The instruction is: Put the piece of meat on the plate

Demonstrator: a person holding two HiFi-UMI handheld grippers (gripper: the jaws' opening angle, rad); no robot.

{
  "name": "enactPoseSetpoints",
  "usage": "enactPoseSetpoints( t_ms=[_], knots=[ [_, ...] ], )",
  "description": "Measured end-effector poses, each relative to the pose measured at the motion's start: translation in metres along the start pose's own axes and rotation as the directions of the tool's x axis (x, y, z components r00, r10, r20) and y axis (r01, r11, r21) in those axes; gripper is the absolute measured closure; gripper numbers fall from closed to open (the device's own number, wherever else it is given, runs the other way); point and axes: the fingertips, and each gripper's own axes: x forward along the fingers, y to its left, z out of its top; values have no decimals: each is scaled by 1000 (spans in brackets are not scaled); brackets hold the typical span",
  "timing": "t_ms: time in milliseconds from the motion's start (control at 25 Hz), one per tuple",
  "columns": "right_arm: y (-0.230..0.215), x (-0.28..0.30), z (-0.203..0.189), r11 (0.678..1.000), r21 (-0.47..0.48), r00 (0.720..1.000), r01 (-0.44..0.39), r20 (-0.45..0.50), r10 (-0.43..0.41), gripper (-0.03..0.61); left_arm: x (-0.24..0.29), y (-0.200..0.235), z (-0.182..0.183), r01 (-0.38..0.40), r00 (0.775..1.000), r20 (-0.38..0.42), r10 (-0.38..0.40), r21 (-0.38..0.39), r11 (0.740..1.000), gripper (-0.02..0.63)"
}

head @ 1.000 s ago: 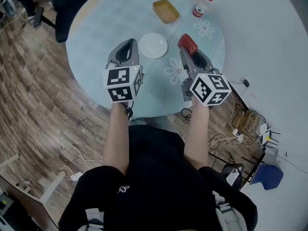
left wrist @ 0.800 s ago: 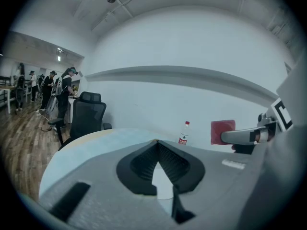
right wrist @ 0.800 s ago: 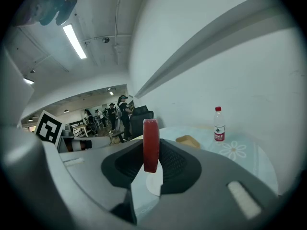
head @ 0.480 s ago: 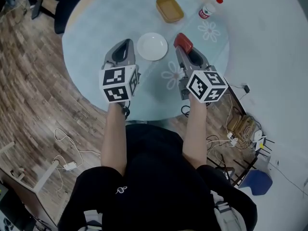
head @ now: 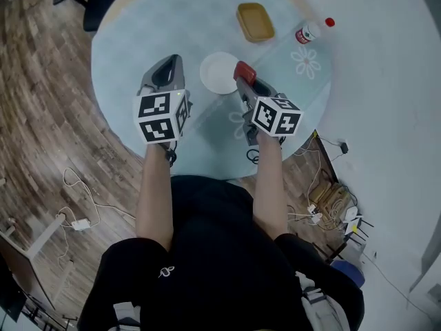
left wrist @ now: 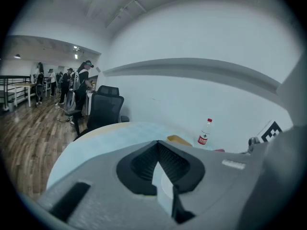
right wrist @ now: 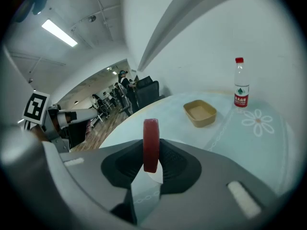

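left gripper (head: 167, 66) closed, empty, left of plate (head: 215, 73). right gripper (head: 248, 83) clamped on meat (head: 244, 71), held on edge at the plate's right rim. pickup done; set-down and release still left.

The meat (right wrist: 150, 143) looks smooth and matt, the plate (head: 215, 73) glossy, the floor (head: 48, 102) wood-grained.

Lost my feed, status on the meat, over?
Right gripper shut on meat piece. Left gripper shut, empty. Meat at right rim of white plate, not down. Plate bare; tray, bottle well beyond.
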Motion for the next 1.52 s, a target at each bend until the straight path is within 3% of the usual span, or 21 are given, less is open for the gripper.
enactPoseSetpoints(
  t_ms=[200,520,800,1040,1320,1520],
  knots=[
    [-5,36,-28,1000,24,992,-12,-126,15,480,3,16,3,-32,999,0,32,-13,999,618],
    [-7,95,-64,999,16,946,-47,-320,50,480,17,39,0,-74,997,-16,74,-29,997,618],
    [-5,116,-75,995,52,909,-83,-405,97,479,15,55,-5,-121,992,-31,120,-46,992,618],
    [-11,119,-78,975,196,905,-107,-388,177,468,6,57,-4,-139,990,-21,138,-47,989,618],
    [-42,107,-66,974,227,950,10,-306,62,384,-10,47,11,-127,992,18,128,-25,992,618],
    [-48,81,-37,975,211,985,67,-172,-31,393,-23,37,22,-108,993,48,108,-9,994,618]
  ],
)
